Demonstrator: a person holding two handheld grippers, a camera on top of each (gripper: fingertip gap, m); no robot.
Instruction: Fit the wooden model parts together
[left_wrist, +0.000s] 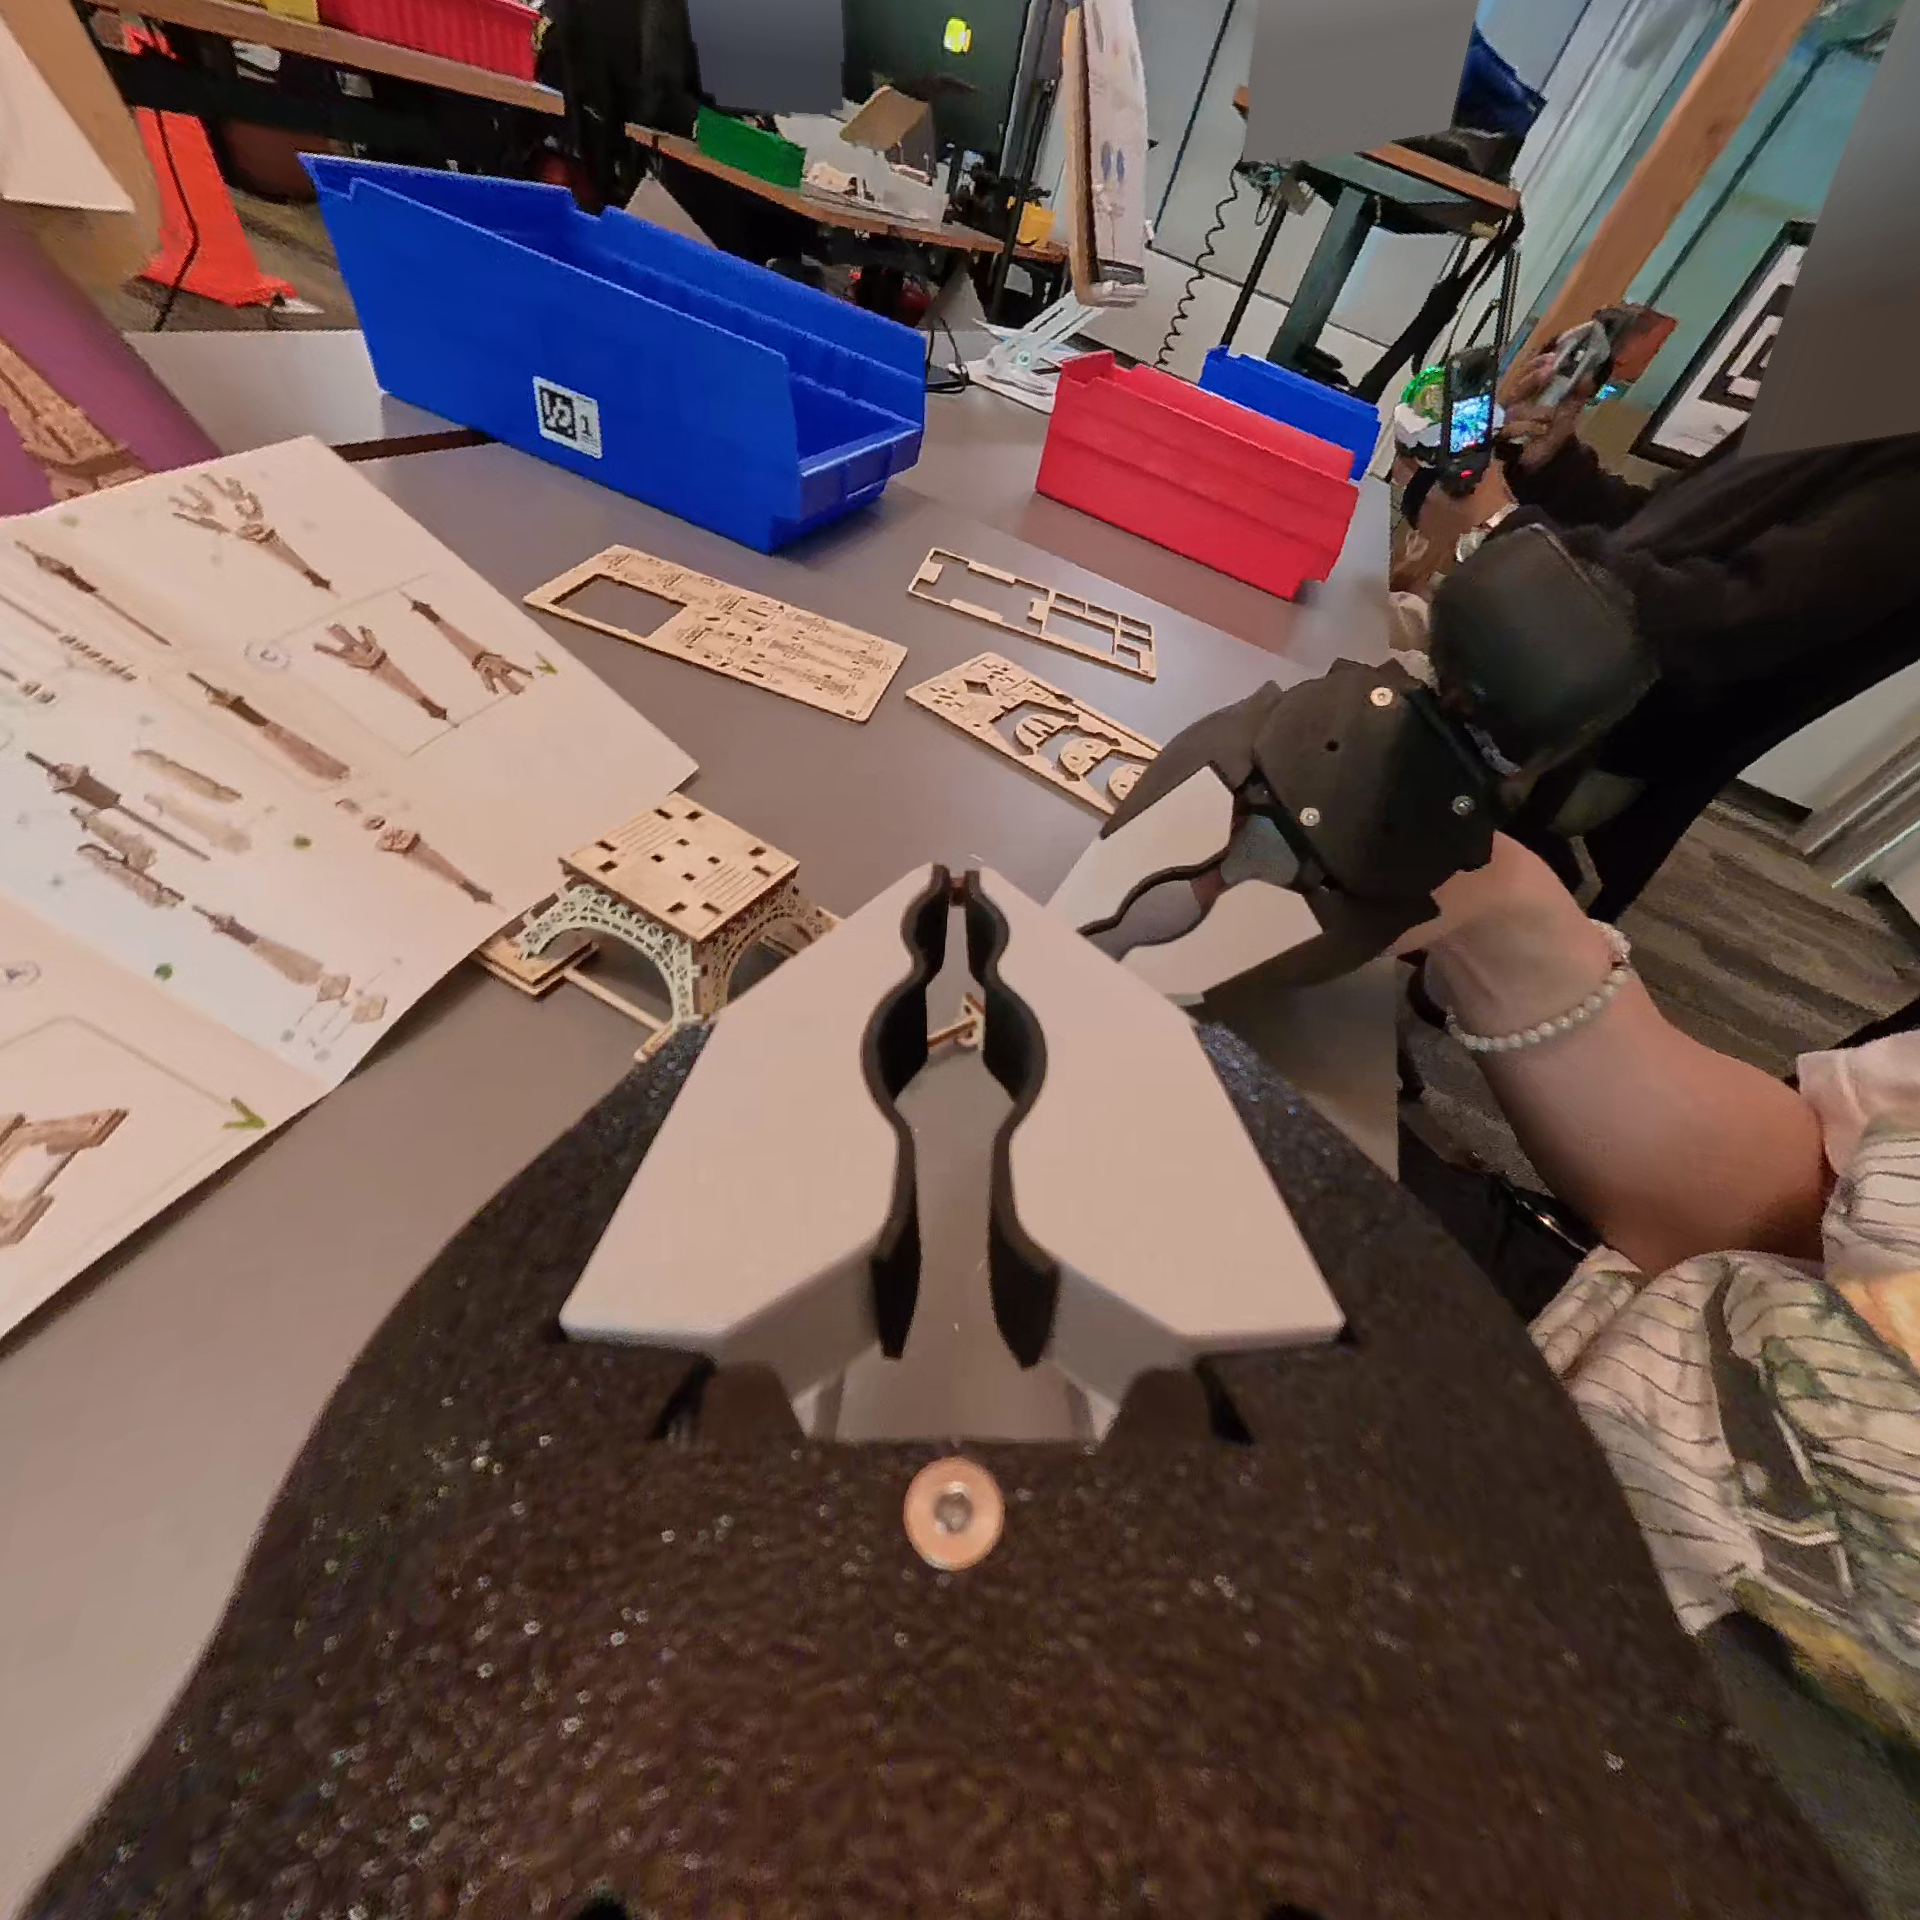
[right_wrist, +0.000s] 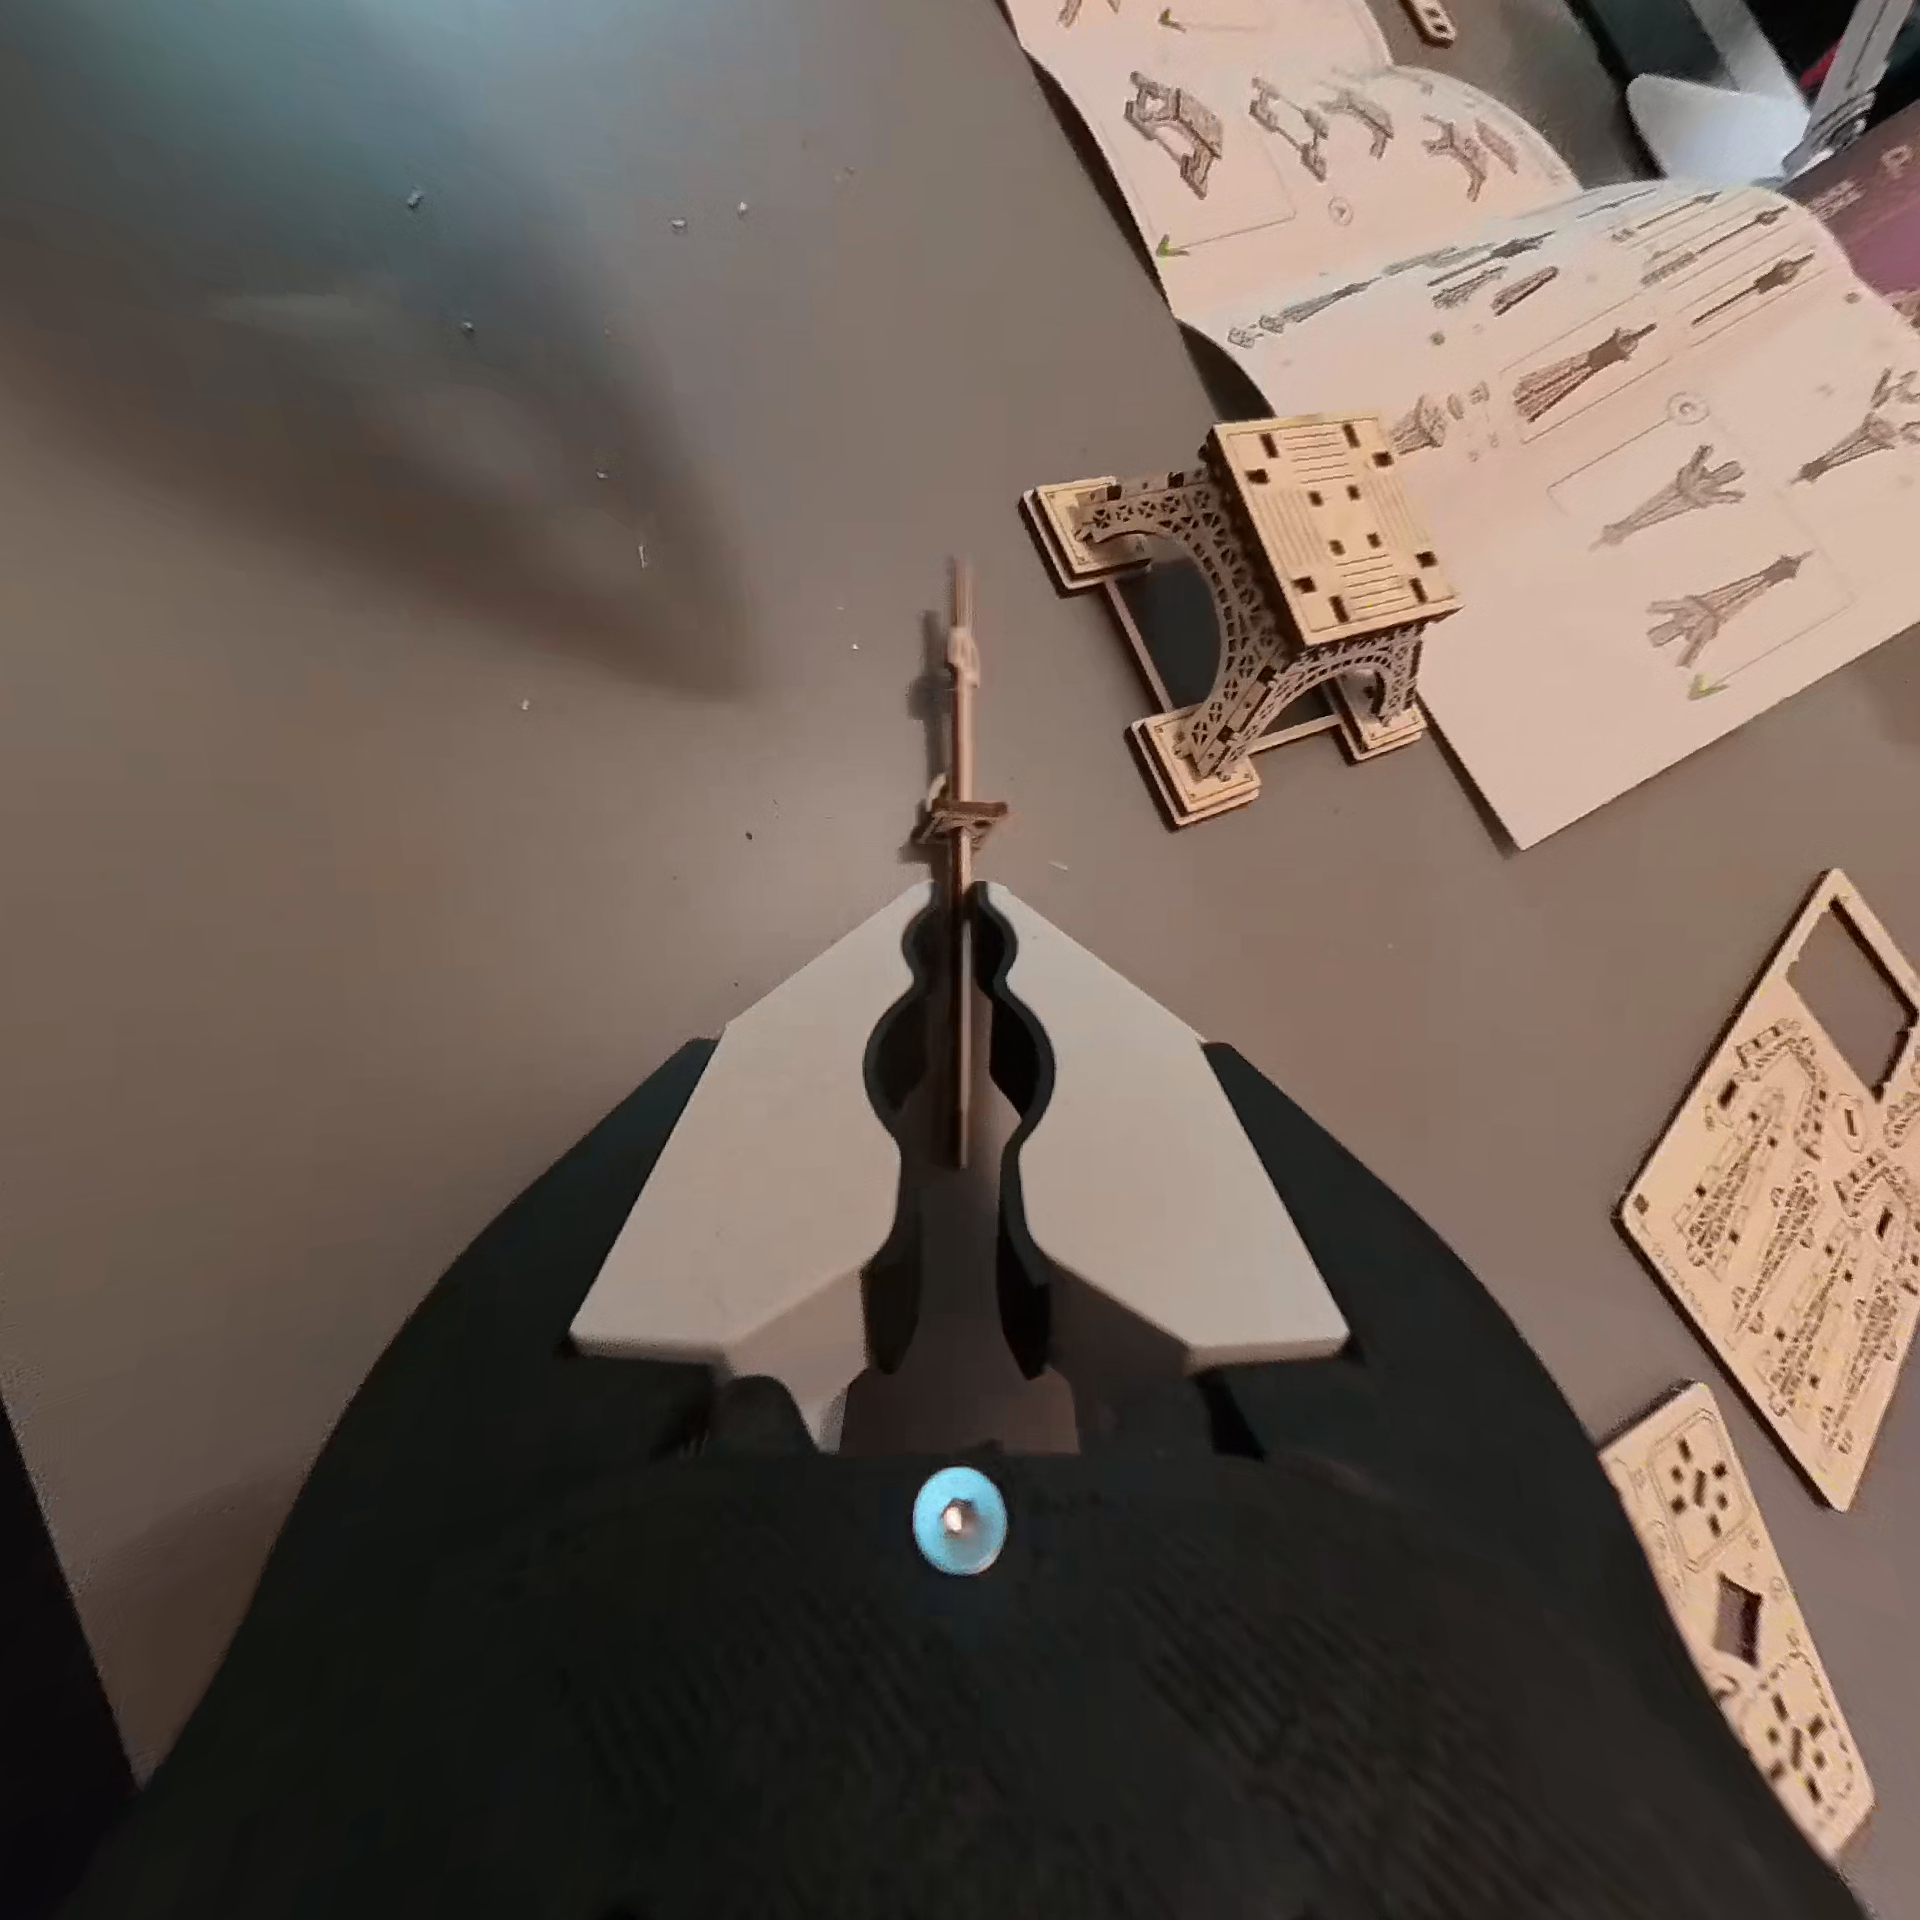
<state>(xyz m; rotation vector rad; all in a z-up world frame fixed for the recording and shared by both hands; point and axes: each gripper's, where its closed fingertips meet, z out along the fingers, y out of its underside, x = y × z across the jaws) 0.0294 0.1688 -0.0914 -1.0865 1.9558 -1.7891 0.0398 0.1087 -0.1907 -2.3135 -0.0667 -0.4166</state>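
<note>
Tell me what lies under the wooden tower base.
The tower base stands on the grey table, one corner overlapping the instruction sheet. Table shows through its arches; anything beneath the flat footpads is hidden.

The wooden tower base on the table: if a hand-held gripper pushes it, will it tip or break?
The wooden tower base probably slides rather than tips: its four feet spread wide. Its lattice arches look thin, so likely fragile. It seems light.
</note>
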